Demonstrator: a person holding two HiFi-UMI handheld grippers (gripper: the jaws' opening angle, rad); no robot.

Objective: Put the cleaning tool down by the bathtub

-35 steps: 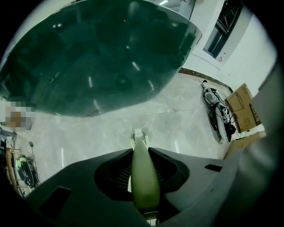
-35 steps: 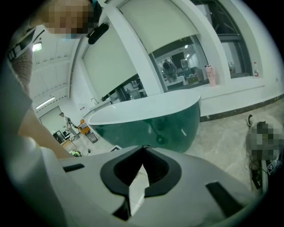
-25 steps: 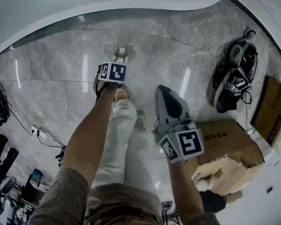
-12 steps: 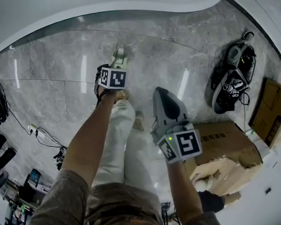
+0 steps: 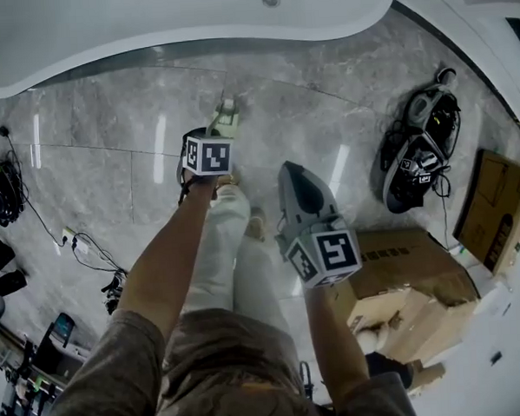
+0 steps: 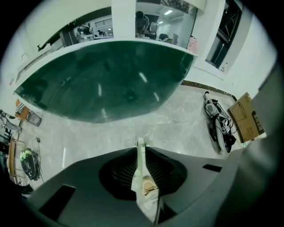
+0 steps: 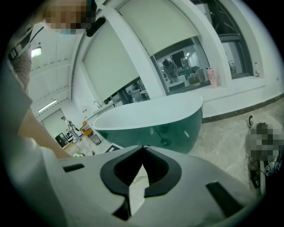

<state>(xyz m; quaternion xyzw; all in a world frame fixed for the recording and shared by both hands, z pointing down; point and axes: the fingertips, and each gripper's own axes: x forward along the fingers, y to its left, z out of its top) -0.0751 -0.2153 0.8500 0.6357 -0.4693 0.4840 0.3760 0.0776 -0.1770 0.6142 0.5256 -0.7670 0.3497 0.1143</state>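
Observation:
The cleaning tool [image 5: 225,119], slim and pale green and white, lies on the marble floor just short of the white bathtub [image 5: 146,30]. My left gripper [image 5: 213,143] hangs above it and points steeply down. In the left gripper view the tool [image 6: 140,142] shows through the narrow gap between the jaws of the left gripper [image 6: 140,153]. Those jaws have just been closing, and they do not press on the tool. My right gripper [image 5: 295,177] is held out level over the floor. It is shut and empty, and its tips meet in the right gripper view [image 7: 143,147].
The person's pale trousers and a beige shoe [image 5: 226,172] are right under the left gripper. A black and grey machine with cables [image 5: 418,147] lies at the right. Cardboard boxes [image 5: 411,264] stand beside it. A power strip and leads [image 5: 71,243] trail at the left.
The left gripper has risen off the floor, leaving the tool lying below it. The right gripper has risen a little. More of the bathtub rim has come into the head view.

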